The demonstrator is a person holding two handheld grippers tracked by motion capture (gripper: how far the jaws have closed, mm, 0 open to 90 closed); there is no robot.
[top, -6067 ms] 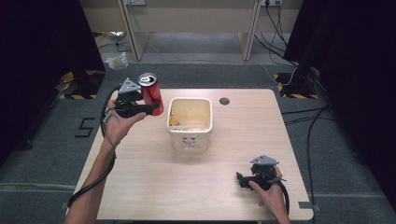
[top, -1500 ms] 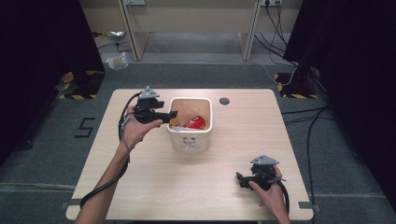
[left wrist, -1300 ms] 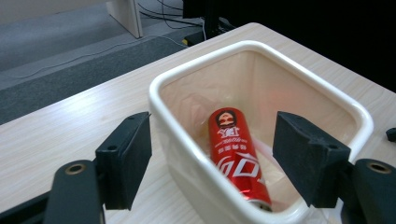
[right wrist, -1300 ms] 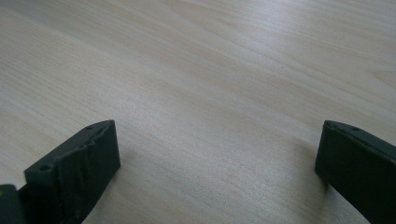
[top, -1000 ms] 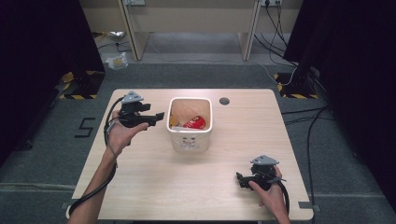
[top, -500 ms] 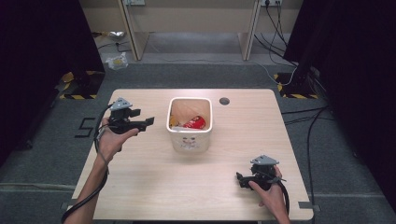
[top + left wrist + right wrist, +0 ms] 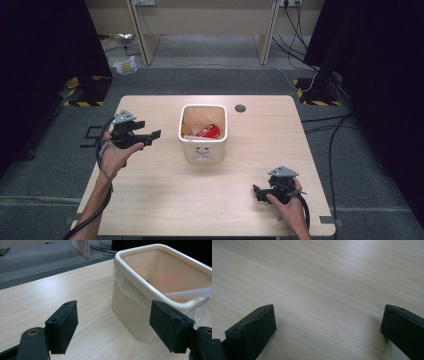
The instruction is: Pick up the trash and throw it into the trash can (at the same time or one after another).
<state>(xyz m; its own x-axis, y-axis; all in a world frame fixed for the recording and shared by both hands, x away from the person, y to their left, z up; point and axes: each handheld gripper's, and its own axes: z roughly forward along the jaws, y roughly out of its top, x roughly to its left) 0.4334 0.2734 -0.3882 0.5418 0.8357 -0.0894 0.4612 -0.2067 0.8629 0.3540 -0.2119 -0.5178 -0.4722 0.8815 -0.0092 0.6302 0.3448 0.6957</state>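
We have the red can [image 7: 208, 131] lying on its side inside the white bin [image 7: 203, 151], which stands a little behind the middle of the desk [image 7: 165, 200] — so the drop looks done, and the can sits low enough behind the rim that it should not roll out. Something yellowish lies beside it in the bin; we cannot tell what it is.

Our left gripper [image 7: 148, 137] hangs above the left side of the desk, near the bin but apart from it, pointing toward it. Its fingers [image 7: 62, 327] stand wide apart with nothing between them — from the left gripper view, we look past them at the bin's near wall and the clear liner folded over its rim. We judge that open, level pose fits a hand with its load already let go.

Our right gripper [image 7: 261, 192] rests low near the front right corner of the desk, well apart from the bin. Its fingers [image 7: 254, 327] are also spread wide and empty, bare wood between them — parked there, we would say, to stay out of the way.
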